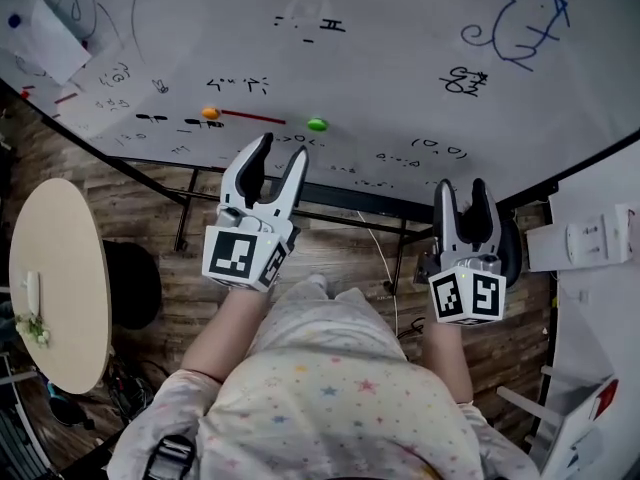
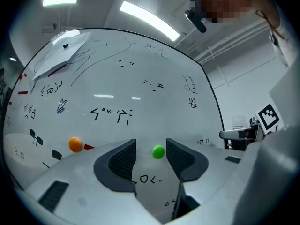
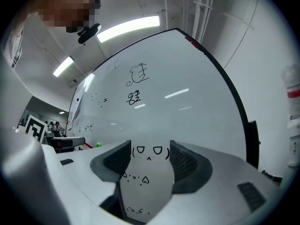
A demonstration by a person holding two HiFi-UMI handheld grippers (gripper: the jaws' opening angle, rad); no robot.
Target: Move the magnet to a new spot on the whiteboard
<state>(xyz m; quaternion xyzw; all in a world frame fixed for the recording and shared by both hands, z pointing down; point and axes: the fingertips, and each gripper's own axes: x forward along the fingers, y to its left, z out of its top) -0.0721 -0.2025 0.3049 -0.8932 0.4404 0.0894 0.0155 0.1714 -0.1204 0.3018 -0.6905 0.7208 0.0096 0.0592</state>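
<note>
A green magnet [image 1: 317,124] sticks to the whiteboard [image 1: 400,58], with an orange magnet [image 1: 210,114] to its left at the end of a red line. My left gripper [image 1: 279,160] is open just below the green magnet. In the left gripper view the green magnet [image 2: 158,152] shows in the gap between the open jaws, still ahead of them, and the orange magnet [image 2: 75,144] lies off to the left. My right gripper [image 1: 463,196] hangs lower at the right, open and empty, facing the board's small face doodle [image 3: 151,152].
The board carries black scribbles and a blue drawing [image 1: 520,23] at the upper right. A round beige table [image 1: 55,278] stands at the left. The board's black stand legs [image 1: 185,213] cross the wood floor below. White fixtures [image 1: 590,233] stand at the right.
</note>
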